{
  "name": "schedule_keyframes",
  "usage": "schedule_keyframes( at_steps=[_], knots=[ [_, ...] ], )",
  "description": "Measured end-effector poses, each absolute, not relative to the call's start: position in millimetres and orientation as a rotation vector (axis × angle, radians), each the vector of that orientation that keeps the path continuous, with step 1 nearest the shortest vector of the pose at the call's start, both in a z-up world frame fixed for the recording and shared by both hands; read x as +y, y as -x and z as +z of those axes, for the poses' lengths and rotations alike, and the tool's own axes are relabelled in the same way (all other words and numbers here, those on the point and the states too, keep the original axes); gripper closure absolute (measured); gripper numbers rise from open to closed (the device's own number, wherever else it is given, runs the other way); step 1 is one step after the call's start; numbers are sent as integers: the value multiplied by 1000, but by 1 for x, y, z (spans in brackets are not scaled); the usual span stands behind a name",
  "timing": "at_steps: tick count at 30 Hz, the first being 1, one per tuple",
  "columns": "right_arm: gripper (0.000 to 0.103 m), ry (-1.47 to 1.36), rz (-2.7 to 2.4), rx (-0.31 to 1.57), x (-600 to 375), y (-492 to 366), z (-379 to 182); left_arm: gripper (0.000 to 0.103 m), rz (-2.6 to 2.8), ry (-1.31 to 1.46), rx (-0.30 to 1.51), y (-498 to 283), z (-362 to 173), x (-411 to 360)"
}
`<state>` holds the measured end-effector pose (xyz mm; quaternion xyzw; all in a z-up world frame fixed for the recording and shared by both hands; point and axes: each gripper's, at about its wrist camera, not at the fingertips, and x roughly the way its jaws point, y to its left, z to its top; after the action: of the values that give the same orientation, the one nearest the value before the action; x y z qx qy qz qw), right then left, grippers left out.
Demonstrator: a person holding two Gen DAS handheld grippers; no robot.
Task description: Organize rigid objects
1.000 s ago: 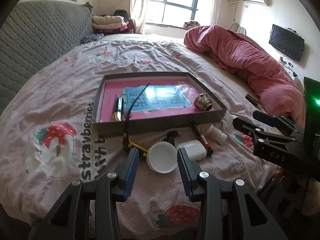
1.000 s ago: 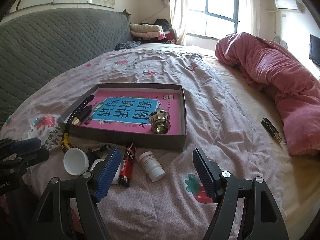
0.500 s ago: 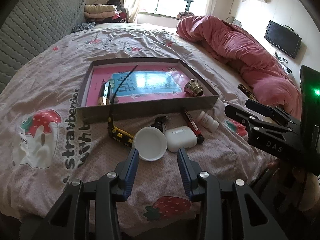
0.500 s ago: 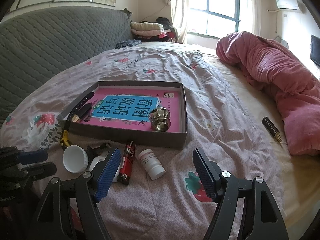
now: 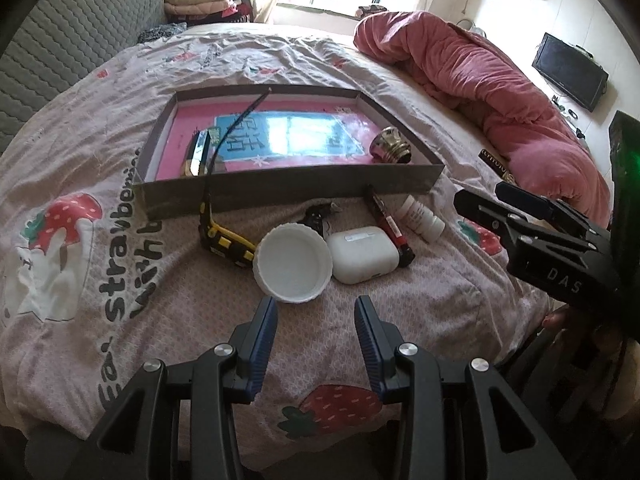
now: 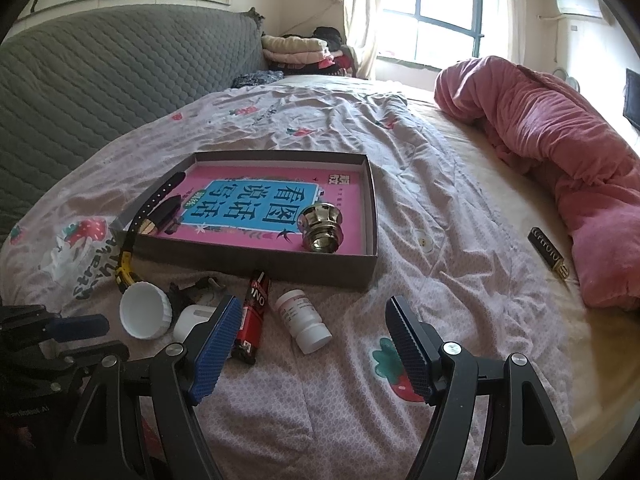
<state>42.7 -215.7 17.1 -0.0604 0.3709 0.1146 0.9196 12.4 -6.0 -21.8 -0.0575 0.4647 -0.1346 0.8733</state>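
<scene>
A shallow grey box [image 5: 288, 190] [image 6: 320, 266] with a pink and blue bottom lies on the bed. Inside it are a brass knob [image 5: 391, 147] [image 6: 323, 228] and a small knife-like item [image 5: 197, 153]. A black watch strap [image 5: 224, 136] hangs over its front wall. In front of the box lie a white round lid [image 5: 294, 262] [image 6: 145, 310], a white earbud case [image 5: 364, 254], a red and black lighter [image 5: 390, 224] [image 6: 253, 318] and a white pill bottle [image 5: 422, 216] [image 6: 305, 320]. My left gripper [image 5: 316, 306] is open just short of the lid. My right gripper [image 6: 310, 314] is open wide around the bottle's near end.
A rolled pink duvet [image 5: 480, 80] [image 6: 560, 152] lies along the right of the bed. A small black and gold case [image 6: 547, 253] rests beside it. A grey quilted headboard [image 6: 100, 92] stands at the left. Folded clothes [image 5: 200, 0] sit by the window. A television [image 5: 570, 72] hangs at the far right.
My left gripper has dipped toward the bed, so the lid and earbud case now sit higher and nearer its fingertips. The right gripper has hardly moved. Both stay open.
</scene>
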Motion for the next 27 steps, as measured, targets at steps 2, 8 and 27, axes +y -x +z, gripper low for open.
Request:
schedule_keyframes(
  at_steps=[2, 8, 27],
  knots=[
    [28, 125, 236, 768, -215, -43, 15, 63, -277, 122, 976, -14, -24, -7],
    [27, 132, 244, 777, -212, -46, 12, 63, -255, 118, 998, -21, -35, -10],
    [27, 121, 228, 853, -214, -62, -8, 63, -230, 118, 984, -47, -47, -14]
  ],
)
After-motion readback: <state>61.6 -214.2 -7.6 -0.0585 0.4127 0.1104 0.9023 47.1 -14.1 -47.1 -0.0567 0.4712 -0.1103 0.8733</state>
